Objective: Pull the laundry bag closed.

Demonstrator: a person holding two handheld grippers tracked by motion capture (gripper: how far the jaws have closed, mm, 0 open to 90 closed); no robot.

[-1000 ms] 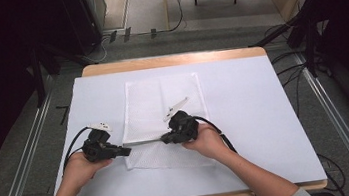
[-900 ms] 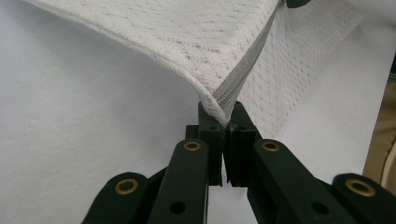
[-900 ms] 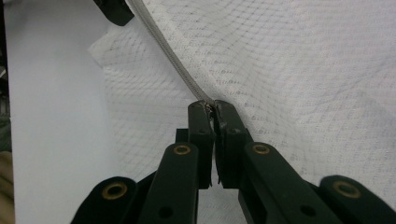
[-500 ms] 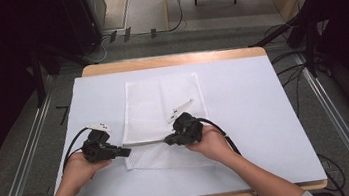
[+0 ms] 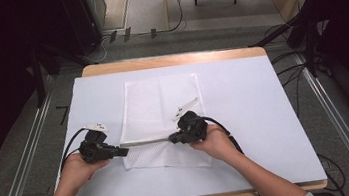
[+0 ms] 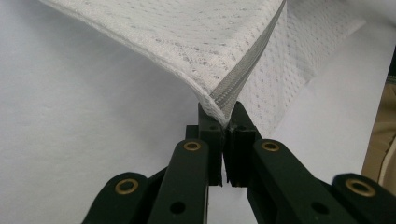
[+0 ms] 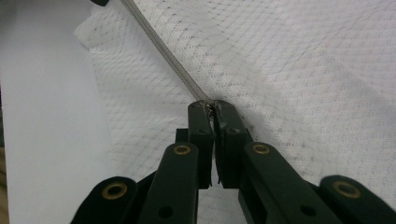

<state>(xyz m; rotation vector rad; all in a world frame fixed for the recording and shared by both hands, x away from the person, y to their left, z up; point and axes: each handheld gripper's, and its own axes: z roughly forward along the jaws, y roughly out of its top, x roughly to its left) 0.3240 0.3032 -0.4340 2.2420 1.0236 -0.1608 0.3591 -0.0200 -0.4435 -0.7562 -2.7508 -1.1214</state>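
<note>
Right gripper (image 7: 214,106) w/ both black jaws pressed together, pinching the zipper pull (image 7: 213,105) at the end of a grey zipper (image 7: 163,48). Zipper runs diagonally up-left across a white mesh bag (image 7: 289,70). Bag lies on a white table (image 7: 42,116), bare at left.

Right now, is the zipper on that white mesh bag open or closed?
Cannot tell. The zipper runs taut between the left gripper and the right gripper, both shut on it, but the mesh bag shows no visible gap.
</note>
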